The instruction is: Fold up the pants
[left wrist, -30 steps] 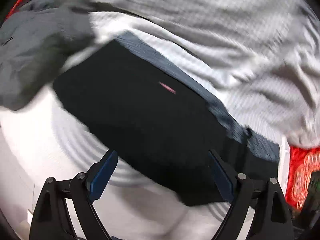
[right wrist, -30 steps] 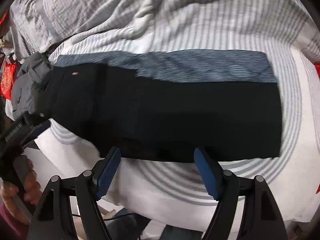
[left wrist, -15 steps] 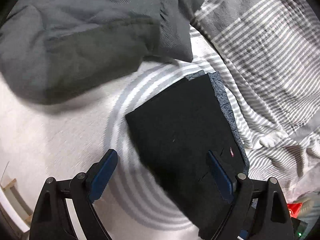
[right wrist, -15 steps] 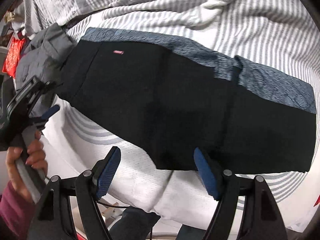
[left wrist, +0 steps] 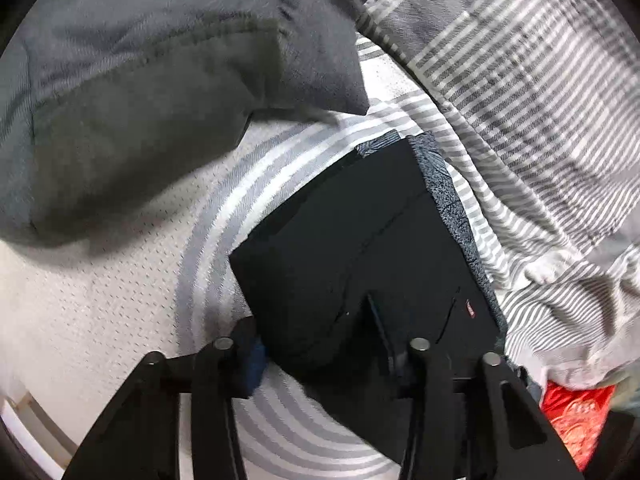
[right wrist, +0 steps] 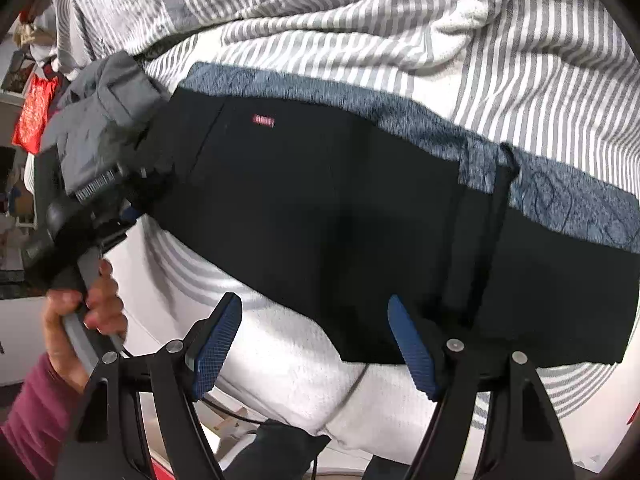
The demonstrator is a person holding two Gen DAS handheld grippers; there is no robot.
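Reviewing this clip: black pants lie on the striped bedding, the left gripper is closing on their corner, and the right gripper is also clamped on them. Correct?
Not quite. The right gripper is open, holding nothing, as the right wrist view shows. The rest holds: the left gripper is closing on the black pants.

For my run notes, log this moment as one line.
pants: flat on bed | left gripper: closing on pants corner | right gripper: open, over near edge

- The pants (right wrist: 320,208) are matt black cloth, smooth, with a mottled blue-grey woven band along the edge next to the striped bedding.
- The bedding (right wrist: 520,72), beyond the pants, is soft crumpled cloth in grey and white stripes.
- The grey garment (left wrist: 152,92), beside the pants, is matt, dull cloth.
- The right gripper (right wrist: 316,344) has black matt plastic arms, blue textured pads and shiny metal pins.
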